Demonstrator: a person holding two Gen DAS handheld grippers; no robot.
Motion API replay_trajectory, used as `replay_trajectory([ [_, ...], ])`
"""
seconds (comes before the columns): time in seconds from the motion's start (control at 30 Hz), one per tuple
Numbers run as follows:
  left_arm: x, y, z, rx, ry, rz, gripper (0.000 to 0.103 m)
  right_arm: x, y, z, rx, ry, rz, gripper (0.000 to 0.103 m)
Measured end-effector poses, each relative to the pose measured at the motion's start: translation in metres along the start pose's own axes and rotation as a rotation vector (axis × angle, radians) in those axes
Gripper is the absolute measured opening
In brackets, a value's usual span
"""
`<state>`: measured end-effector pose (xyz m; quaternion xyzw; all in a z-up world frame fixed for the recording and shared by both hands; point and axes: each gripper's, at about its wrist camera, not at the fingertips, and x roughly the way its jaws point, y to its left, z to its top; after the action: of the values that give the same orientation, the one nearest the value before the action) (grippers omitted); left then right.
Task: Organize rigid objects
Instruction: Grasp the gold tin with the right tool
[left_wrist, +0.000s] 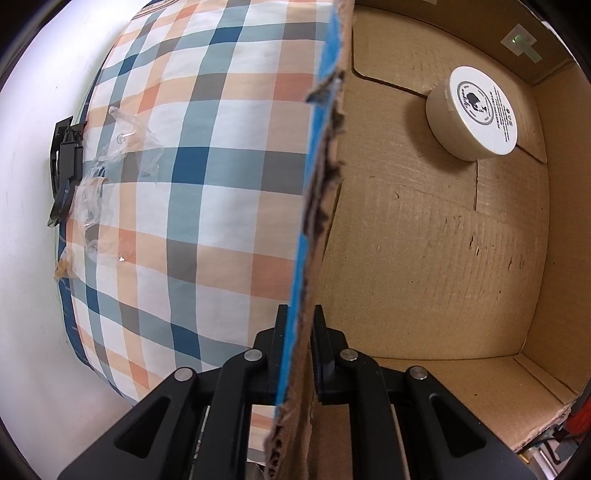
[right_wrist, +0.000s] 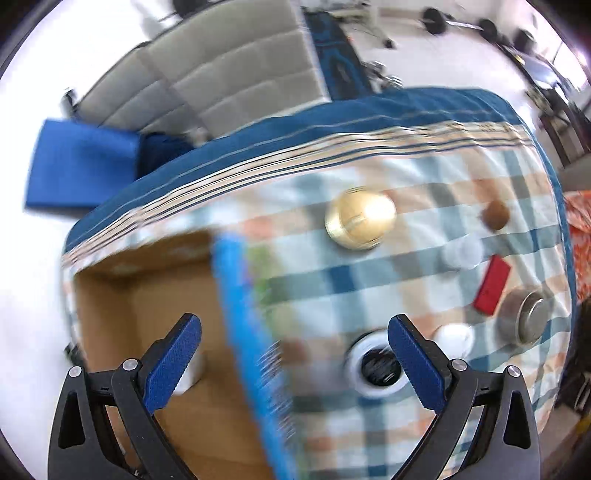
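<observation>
While the left gripper (left_wrist: 300, 325) points straight down, its two black fingers are clamped on the torn top edge of the cardboard box's side wall (left_wrist: 325, 155), one finger outside against the blue printed face, the other inside against bare cardboard. Wall runs straight ahead from between the fingers. Plaid cloth (left_wrist: 207, 166) on the outer side of the grip; a black plastic clip (left_wrist: 64, 170) and crumpled clear film (left_wrist: 110, 162) lie at its far edge, well apart from the fingers.

Inside the cardboard box (left_wrist: 424, 258), ahead and toward the far corner: one round white jar (left_wrist: 476, 114), tipped so its printed lid faces up and sideways, resting on the box floor. Not touched by the fingers.

Right gripper (right_wrist: 293, 363): blue pads spread wide, nothing between them that they touch. View blurred. It hangs above the box wall (right_wrist: 251, 332), which passes between the pads, well below them. Under the right-hand pad, a white-rimmed dark-centred round thing (right_wrist: 373, 365) on the cloth. Ahead: gold round tin (right_wrist: 360, 218). Farther right: brown ball (right_wrist: 495, 215), red flat block (right_wrist: 492, 291), steel bowl (right_wrist: 524, 319), two white round items, too blurred to identify.
</observation>
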<state>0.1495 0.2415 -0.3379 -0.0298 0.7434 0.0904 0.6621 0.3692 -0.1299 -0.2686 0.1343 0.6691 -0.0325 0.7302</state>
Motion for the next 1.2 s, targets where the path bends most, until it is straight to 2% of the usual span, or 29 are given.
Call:
replay_trajectory([
  [0.2,0.001,0.006,0.001,-0.026,0.006,-0.007,0.008,0.063,-0.029,0.05,0.058,0.055,-0.079,0.103],
  [0.43,0.001,0.007,0.002,-0.037,0.012,-0.01,0.008,0.115,-0.04,0.08,0.119,0.112,-0.129,0.103],
  [0.77,0.002,0.009,0.003,-0.039,0.013,-0.012,0.009,0.139,-0.049,0.101,0.163,0.139,-0.161,0.101],
  [0.87,0.002,0.008,0.003,-0.037,0.012,-0.01,0.009,0.142,-0.05,0.105,0.164,0.139,-0.176,0.097],
  [0.97,0.002,0.008,0.003,-0.036,0.011,-0.009,0.009,0.143,-0.042,0.104,0.155,0.131,-0.196,0.089],
  [1.1,0.003,0.008,0.002,-0.037,0.01,-0.009,0.009,0.138,-0.037,0.096,0.137,0.121,-0.204,0.068],
  [1.2,0.003,0.008,0.002,-0.037,0.009,-0.007,0.009,0.137,-0.032,0.094,0.125,0.122,-0.209,0.068],
])
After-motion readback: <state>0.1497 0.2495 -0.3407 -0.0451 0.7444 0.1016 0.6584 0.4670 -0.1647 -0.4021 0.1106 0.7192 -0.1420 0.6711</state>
